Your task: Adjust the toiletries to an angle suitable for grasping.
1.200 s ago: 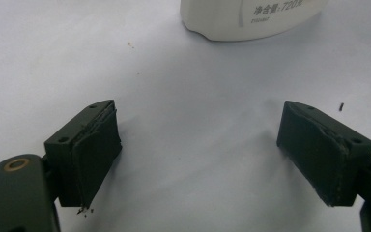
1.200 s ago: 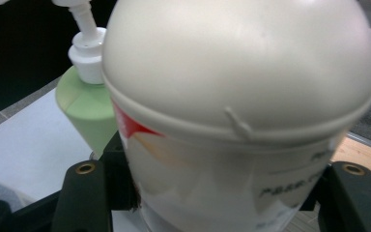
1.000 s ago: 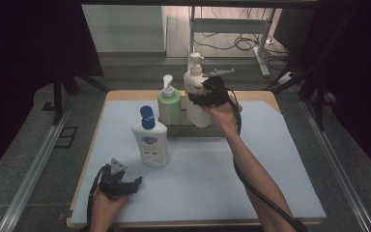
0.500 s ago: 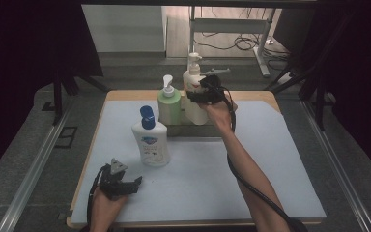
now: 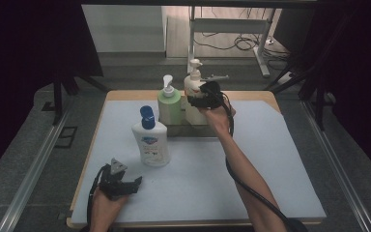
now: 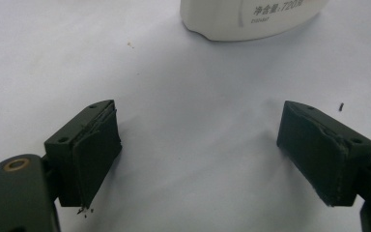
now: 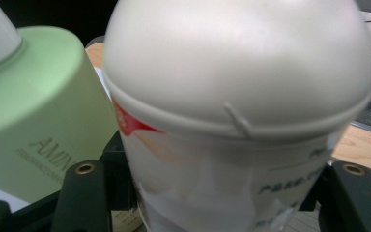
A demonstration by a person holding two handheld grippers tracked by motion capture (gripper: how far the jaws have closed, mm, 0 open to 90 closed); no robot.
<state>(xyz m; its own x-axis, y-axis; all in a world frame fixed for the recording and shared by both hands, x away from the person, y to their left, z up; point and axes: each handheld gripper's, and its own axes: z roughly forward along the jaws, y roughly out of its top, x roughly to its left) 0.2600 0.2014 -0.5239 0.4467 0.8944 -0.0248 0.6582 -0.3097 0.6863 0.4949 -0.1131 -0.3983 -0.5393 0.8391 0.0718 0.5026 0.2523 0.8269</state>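
Dark curtains point(image 5: 29, 43) flank a grey floor point(image 5: 140, 67).

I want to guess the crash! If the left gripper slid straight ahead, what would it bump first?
Probably the white bottle with the blue cap. The left gripper is open, with bare table cover in front of it, then that bottle's base.

Your smooth, glossy plastic cream bottle point(image 7: 241, 96), matt green plastic bottle point(image 7: 38, 111), matt pale table cover point(image 5: 270, 159), bare wood table edge point(image 5: 251, 95)

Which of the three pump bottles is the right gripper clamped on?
The cream-white pump bottle at the back right, beside the green bottle. The right gripper has its jaws on either side of it. The blue-capped bottle stands alone, nearer the front.
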